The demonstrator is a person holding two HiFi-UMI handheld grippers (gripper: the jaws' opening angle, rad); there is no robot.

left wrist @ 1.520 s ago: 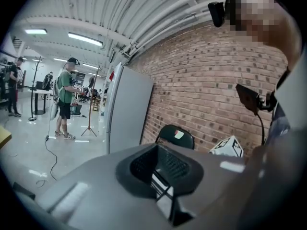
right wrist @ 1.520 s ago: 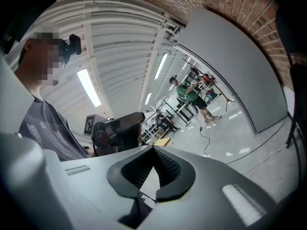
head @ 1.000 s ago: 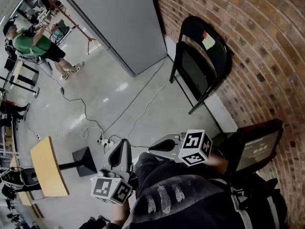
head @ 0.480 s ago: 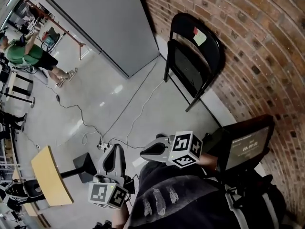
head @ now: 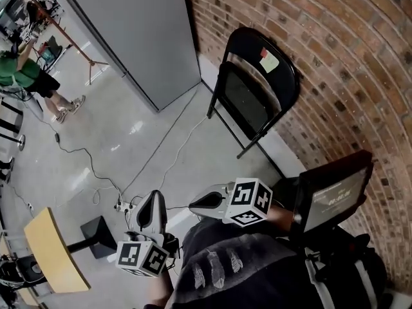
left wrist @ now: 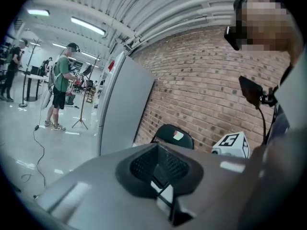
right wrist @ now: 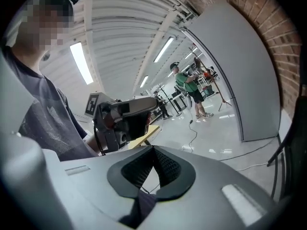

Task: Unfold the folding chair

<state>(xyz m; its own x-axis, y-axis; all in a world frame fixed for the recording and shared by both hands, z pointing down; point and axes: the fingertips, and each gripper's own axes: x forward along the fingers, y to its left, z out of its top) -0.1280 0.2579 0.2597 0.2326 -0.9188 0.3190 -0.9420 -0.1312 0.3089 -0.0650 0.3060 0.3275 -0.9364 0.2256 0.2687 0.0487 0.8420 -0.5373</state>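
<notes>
The black folding chair [head: 254,95] leans folded against the brick wall, with a pale sticker on its backrest. In the left gripper view the chair [left wrist: 173,135] shows beyond the jaws, a good way ahead. My left gripper [head: 153,206] is low in the head view, shut and empty, pointing roughly toward the chair. My right gripper [head: 197,203] is beside it, also shut and empty, well short of the chair. The jaws in the left gripper view [left wrist: 157,166] and right gripper view [right wrist: 153,166] meet with nothing between them. The chair's frame [right wrist: 289,147] shows at that view's right edge.
A grey partition panel [head: 138,34] stands left of the chair. Cables [head: 164,150] and a power strip [head: 122,206] lie on the floor. A small wooden table [head: 55,262] is at lower left, a dark screen [head: 331,195] at right. A person in green [head: 19,73] stands far off.
Both grippers have drifted a little leftward and lower in the head view, and the chair now lies nearer the picture's middle. Both pairs of jaws stayed shut.
</notes>
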